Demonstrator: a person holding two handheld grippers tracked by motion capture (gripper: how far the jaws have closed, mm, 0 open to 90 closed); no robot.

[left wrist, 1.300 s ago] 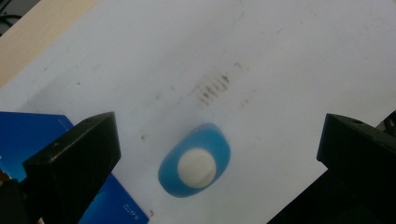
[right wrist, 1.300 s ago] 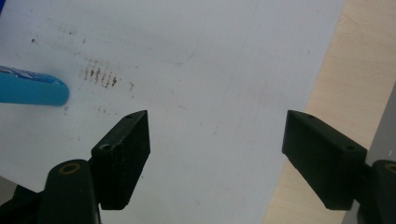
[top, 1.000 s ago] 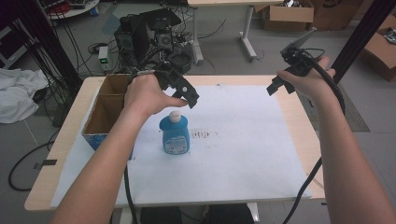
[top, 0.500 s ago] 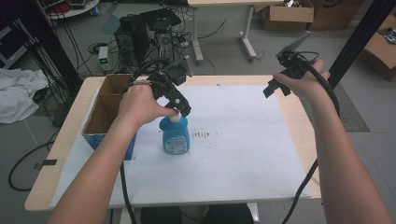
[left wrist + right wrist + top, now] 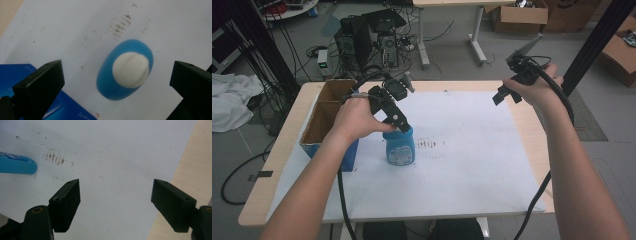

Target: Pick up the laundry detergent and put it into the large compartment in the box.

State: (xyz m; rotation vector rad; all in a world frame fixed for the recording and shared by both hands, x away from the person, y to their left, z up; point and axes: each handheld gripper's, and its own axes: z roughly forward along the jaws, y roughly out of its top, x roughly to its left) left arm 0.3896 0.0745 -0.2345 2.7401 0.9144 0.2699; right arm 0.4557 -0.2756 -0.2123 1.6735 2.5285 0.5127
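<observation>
- The blue bottle (image 5: 400,147) stands upright on the white sheet (image 5: 472,165) covering the tabletop (image 5: 272,165), just beside the blue cardboard box (image 5: 324,117) at the left edge.
- The left tongs (image 5: 398,120) hover directly above the bottle's white cap (image 5: 130,70), jaws spread wide on either side of it and not touching.
- The right tongs (image 5: 507,92) hang in the air over the far right part of the sheet, well apart from the bottle, jaws wide open and gripping nothing.
- Dark smudges (image 5: 54,157) mark the sheet near the bottle.

Blue bottle (image 5: 117,82) with white cap (image 5: 130,69), white sheet (image 5: 472,165) with dark smudges
</observation>
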